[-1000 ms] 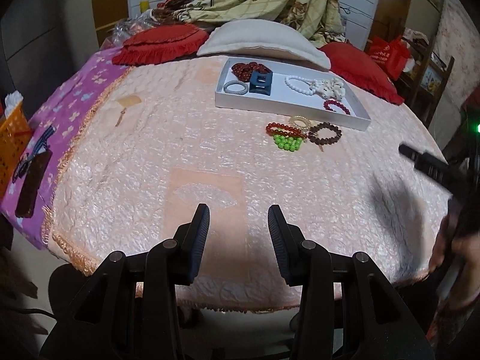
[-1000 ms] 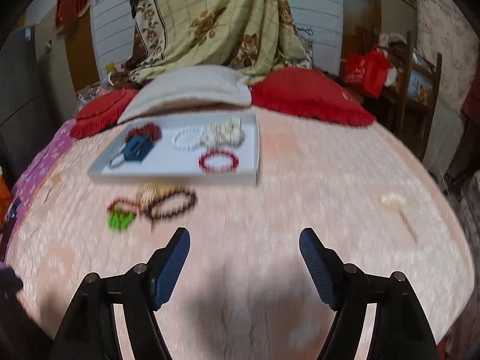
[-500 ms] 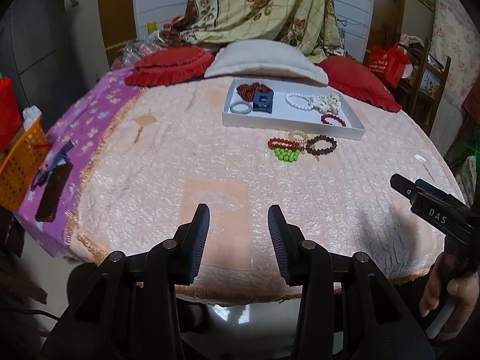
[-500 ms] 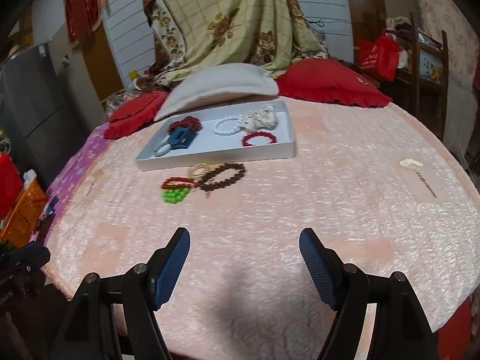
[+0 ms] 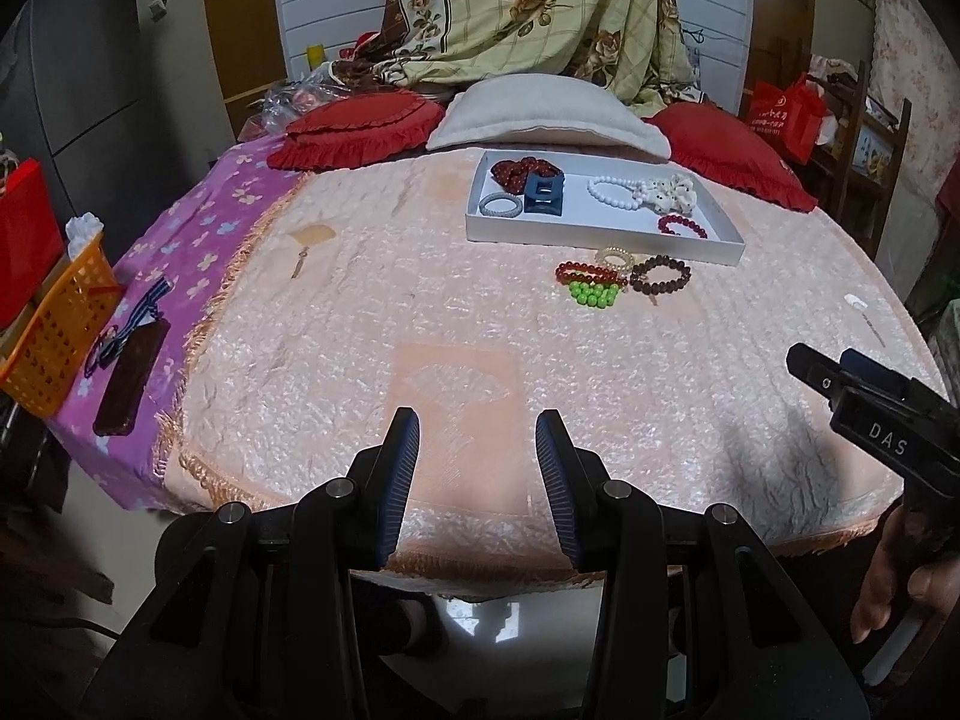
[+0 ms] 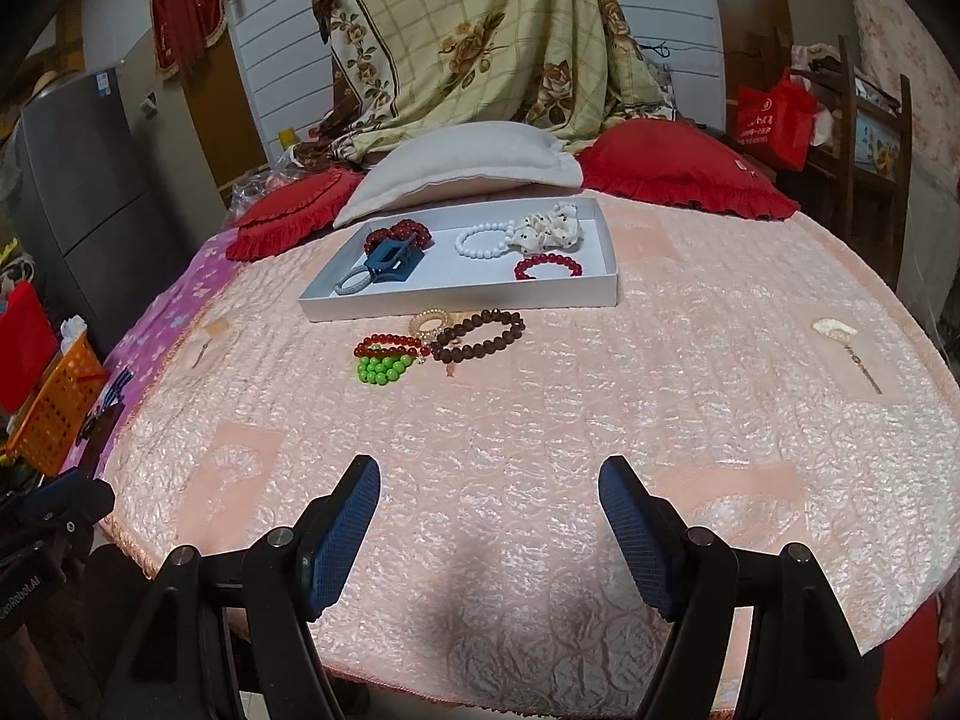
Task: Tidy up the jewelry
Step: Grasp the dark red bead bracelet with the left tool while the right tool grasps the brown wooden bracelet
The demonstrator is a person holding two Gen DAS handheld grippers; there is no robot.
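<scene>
Pink quilted bed (image 6: 540, 420) before us; left gripper (image 5: 477, 456) part open, right gripper (image 6: 489, 516) wide, both empty; shallow white tray (image 6: 462, 300) well ahead.

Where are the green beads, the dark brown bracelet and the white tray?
green beads (image 6: 384, 369), right wrist view, middle of the cluster
dark brown bracelet (image 6: 503, 335), right wrist view, its right-hand beads
white tray (image 6: 462, 305), right wrist view, its front wall
</scene>
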